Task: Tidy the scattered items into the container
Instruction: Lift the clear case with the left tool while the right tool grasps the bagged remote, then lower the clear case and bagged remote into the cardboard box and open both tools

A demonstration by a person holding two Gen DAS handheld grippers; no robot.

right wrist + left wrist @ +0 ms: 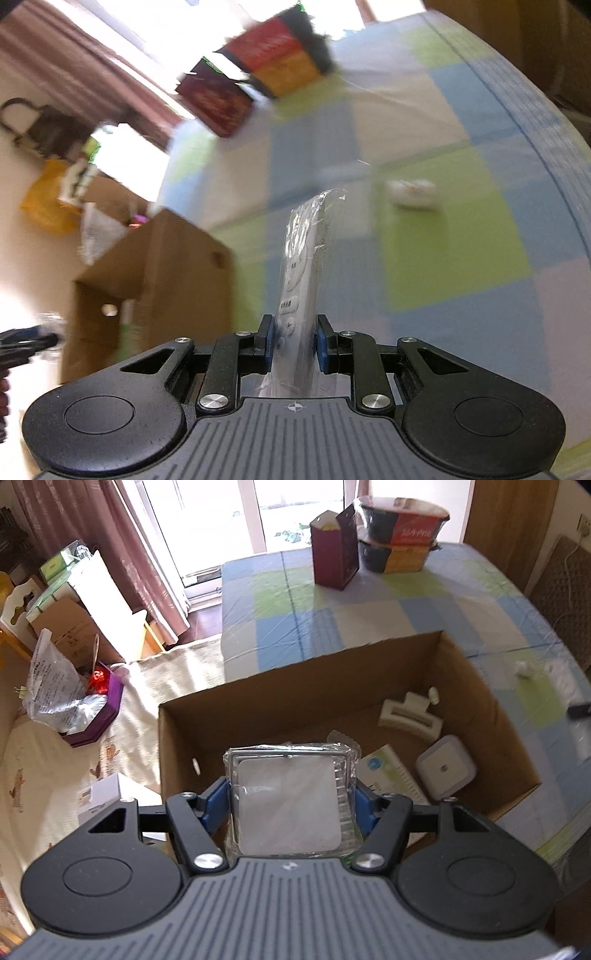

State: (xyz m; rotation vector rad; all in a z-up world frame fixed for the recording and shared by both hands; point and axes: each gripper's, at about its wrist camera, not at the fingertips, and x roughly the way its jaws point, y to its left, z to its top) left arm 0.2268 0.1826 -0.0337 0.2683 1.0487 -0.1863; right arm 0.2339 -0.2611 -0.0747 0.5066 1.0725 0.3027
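In the left wrist view, the far left of the frame holds clutter beside the table: a crinkled plastic bag (55, 686) resting on a purple box (101, 716), with cardboard and white packaging stacked above them toward the upper left. Low centre, the left gripper (288, 801) has its blue pads (214, 806) pressed against both sides of a clear-wrapped square item (288, 805) with a white face, pinching it above the near-left part of the open cardboard box (258, 686). Inside the box, right of the held item, lie a flat white packet with a blue mark (384, 775), a white square device (445, 770) and, further back, a cream ribbed piece (410, 718). Upper centre-right, on the checked tablecloth (388, 602), a dark red carton (336, 554) stands just beside two stacked instant-noodle bowls (402, 535). At the right edge, a small white object (524, 670) lies on the cloth outside the box. The right wrist view is motion-blurred: the cardboard box (155, 273) sits at left, and in the centre the right gripper (294, 341) clamps a white remote control in a clear sleeve (303, 266), which points away up the frame above the cloth. To its right, a blurred white object (412, 194) rests on a green square.
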